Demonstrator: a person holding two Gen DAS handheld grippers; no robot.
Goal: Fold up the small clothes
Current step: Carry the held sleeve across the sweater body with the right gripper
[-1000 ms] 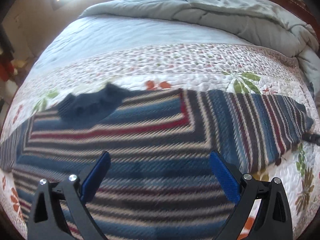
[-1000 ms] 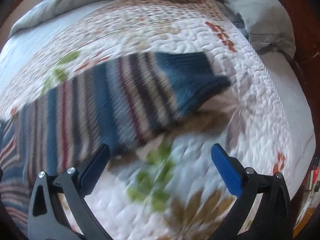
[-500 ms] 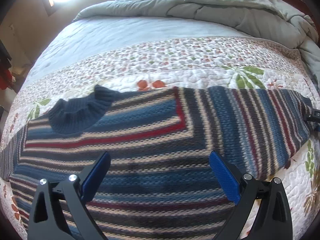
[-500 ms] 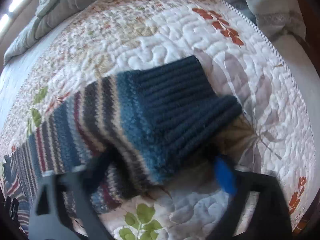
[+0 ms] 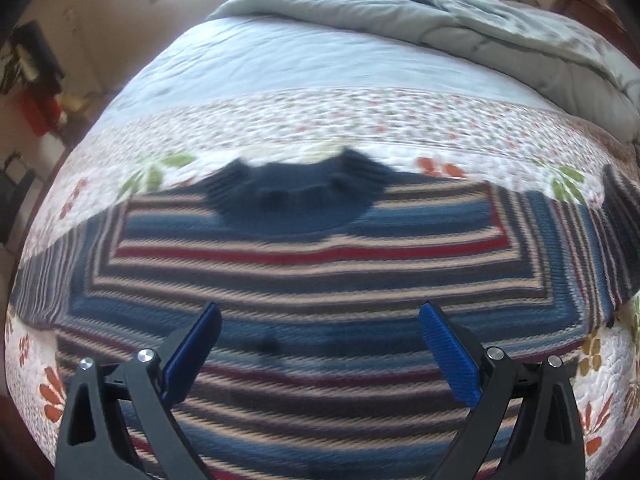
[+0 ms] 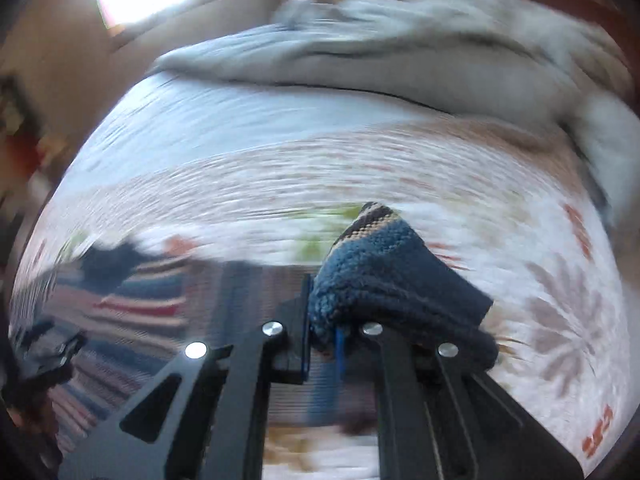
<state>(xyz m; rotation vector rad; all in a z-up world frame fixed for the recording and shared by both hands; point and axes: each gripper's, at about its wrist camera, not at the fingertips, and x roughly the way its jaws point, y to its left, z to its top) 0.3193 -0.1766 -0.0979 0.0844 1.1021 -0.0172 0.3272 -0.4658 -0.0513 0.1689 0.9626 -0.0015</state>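
A striped knit sweater (image 5: 312, 280) in blue, red, cream and dark bands lies spread flat on the quilt, its dark blue collar (image 5: 296, 196) pointing away. My left gripper (image 5: 320, 344) is open and empty, hovering over the sweater's lower body. My right gripper (image 6: 322, 320) is shut on the dark blue ribbed sleeve cuff (image 6: 384, 276) and holds it lifted above the bed. In the right wrist view the rest of the sweater (image 6: 132, 300) lies blurred at the left.
The floral quilt (image 5: 360, 120) covers the bed. A bunched grey duvet (image 5: 460, 28) lies along the far side and right. Pale blue sheet (image 5: 280, 60) lies beyond the quilt. Dark furniture (image 5: 28, 64) stands at the far left.
My right gripper has closed on the sleeve cuff and lifted it, swinging towards the sweater body. My left gripper has shifted so the collar sits centred ahead of it.
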